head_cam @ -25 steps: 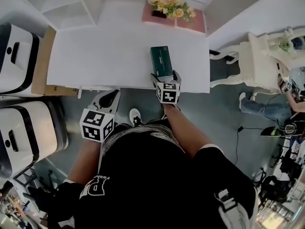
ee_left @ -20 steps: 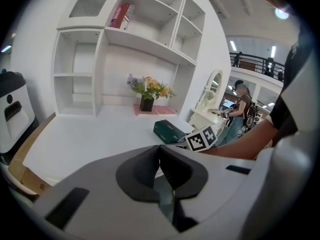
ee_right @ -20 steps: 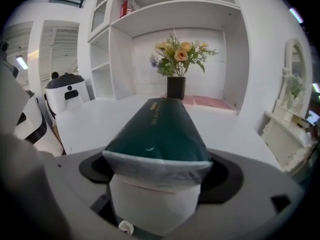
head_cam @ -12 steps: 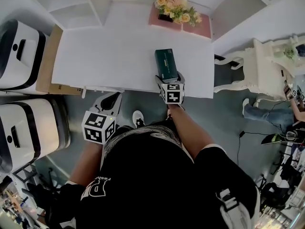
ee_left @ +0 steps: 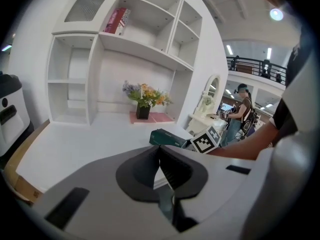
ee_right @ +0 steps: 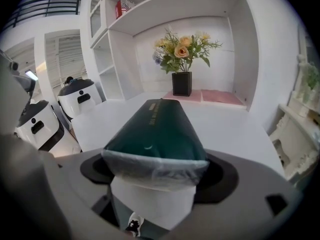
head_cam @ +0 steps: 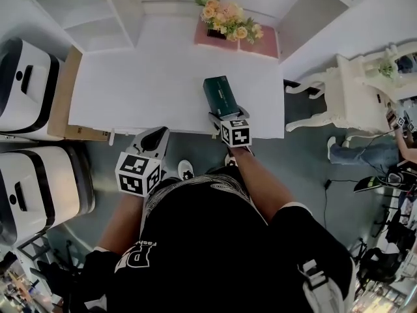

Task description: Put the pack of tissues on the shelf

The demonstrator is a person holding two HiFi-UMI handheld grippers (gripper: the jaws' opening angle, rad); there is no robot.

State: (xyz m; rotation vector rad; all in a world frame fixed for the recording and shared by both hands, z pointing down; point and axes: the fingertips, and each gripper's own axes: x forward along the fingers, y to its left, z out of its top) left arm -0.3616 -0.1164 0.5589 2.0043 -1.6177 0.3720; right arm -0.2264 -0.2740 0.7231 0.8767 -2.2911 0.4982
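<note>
Clamping the pack of tissues point(head_cam: 220, 95) still — right claw point(head_cam: 226, 113); left claw point(head_cam: 155, 134) stays closed, empty.

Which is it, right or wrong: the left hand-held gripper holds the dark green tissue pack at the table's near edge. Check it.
Wrong. The right hand-held gripper holds the dark green tissue pack at the table's near edge; the right gripper view shows its jaws closed on the pack's end. The left hand-held gripper is shut, empty.

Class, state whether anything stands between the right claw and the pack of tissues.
Nothing does: the pack of tissues sits between the right claw's jaws, its near end gripped.
</note>
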